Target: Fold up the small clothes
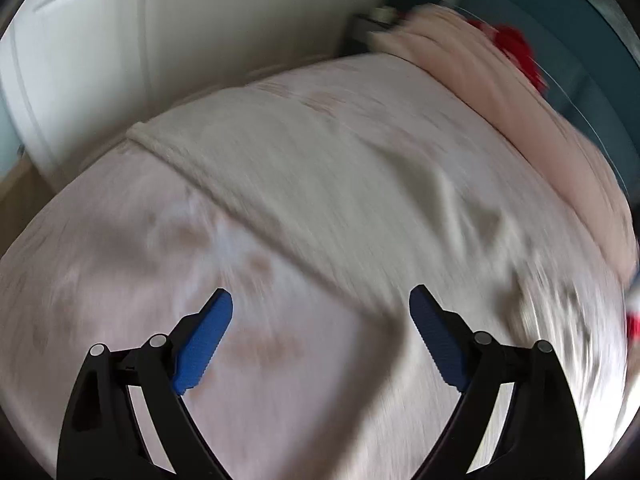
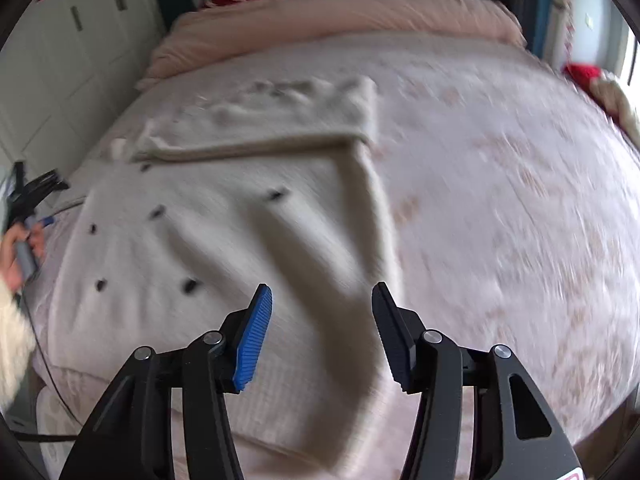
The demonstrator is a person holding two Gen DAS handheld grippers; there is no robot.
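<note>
A cream knitted garment (image 2: 224, 216), dotted with small dark marks and with one sleeve already folded across its upper part, lay spread on the pink bedspread (image 2: 500, 200) of a bed, with a rolled pink blanket (image 2: 340, 12) along the far end. The right gripper (image 2: 322, 332) hung above the garment's near edge with its jaws partly apart and nothing between them; a long ridge of cloth ran up from below it toward the folded sleeve. The left gripper (image 1: 320, 336) stood wide open over the bedspread, just beside the garment's hem, and likewise held nothing. In the right wrist view a hand (image 2: 20, 240) gripping a tool handle showed at the far left edge of the bed, beside the garment. Both views were blurred, so finer creases could not be made out. The work looked to be between folds: one sleeve was in, and the body was still to be doubled over. The next move probably called for each gripper to come down on an edge or corner of the garment, close firmly on one layer, and carry it across evenly without dragging the bedspread along.
</note>
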